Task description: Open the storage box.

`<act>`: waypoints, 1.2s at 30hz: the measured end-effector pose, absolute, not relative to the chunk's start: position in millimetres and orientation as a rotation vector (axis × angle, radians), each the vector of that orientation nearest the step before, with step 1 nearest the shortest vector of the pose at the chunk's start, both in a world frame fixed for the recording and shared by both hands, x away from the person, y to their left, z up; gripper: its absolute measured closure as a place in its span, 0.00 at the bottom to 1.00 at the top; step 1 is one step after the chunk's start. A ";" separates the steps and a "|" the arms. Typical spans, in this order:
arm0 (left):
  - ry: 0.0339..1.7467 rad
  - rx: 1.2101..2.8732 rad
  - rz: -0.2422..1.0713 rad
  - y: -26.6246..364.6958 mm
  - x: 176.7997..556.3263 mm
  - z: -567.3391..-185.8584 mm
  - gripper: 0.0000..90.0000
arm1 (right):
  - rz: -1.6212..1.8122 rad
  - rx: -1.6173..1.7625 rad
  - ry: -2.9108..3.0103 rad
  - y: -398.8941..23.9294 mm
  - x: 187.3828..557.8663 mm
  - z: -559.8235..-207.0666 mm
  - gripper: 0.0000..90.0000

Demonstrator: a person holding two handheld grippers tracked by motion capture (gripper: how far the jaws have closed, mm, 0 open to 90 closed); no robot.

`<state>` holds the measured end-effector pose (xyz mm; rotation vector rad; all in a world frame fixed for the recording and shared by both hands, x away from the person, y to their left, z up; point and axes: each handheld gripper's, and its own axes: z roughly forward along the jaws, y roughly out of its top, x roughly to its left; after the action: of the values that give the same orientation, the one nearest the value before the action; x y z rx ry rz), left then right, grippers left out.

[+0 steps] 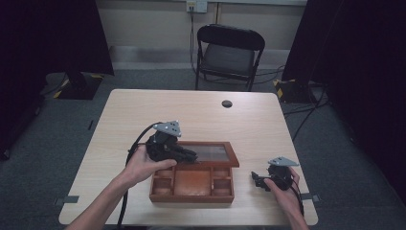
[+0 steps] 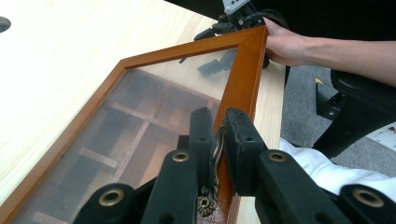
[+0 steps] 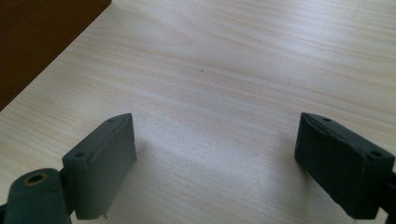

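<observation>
Between the left tongs [image 2: 219,140], a brass clasp [image 2: 215,154] (lid [image 2: 243,70] raised).

A black folding chair [image 1: 230,52] stands beyond the table [image 1: 201,110].

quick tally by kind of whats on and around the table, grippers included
grippers: 2, left gripper and right gripper
wooden box with glass lid: 1
table: 1
folding chair: 1
total: 5

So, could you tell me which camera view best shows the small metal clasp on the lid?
The left gripper view: the left gripper pinches the clasp close up. In the high view that gripper covers it; the right gripper view catches a dark corner of the box.
</observation>
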<state>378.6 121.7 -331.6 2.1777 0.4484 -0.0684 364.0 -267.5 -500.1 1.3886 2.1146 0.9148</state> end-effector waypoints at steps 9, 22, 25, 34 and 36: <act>0.454 2.178 -0.066 121.9 378.9 -330.4 0.91 | 0.915 1.389 2.114 -267.5 364.0 -500.1 0.13; 0.459 2.178 -0.066 121.8 378.4 -330.5 0.91 | 0.915 1.389 2.114 -267.5 364.0 -500.1 0.13; 0.457 2.186 -0.064 121.6 378.4 -329.9 0.91 | 0.915 1.389 2.115 -267.5 364.0 -500.1 0.13; 0.454 2.184 -0.062 121.4 378.9 -329.5 0.91 | 0.915 1.389 2.115 -267.5 364.0 -500.1 0.13; 0.454 2.183 -0.061 121.5 379.1 -329.3 0.91 | 0.915 1.389 2.115 -267.6 364.0 -500.1 0.13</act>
<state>379.1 121.5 -329.3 2.1828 0.4541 -0.0607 364.0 -267.6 -500.1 1.3886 2.1146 0.9147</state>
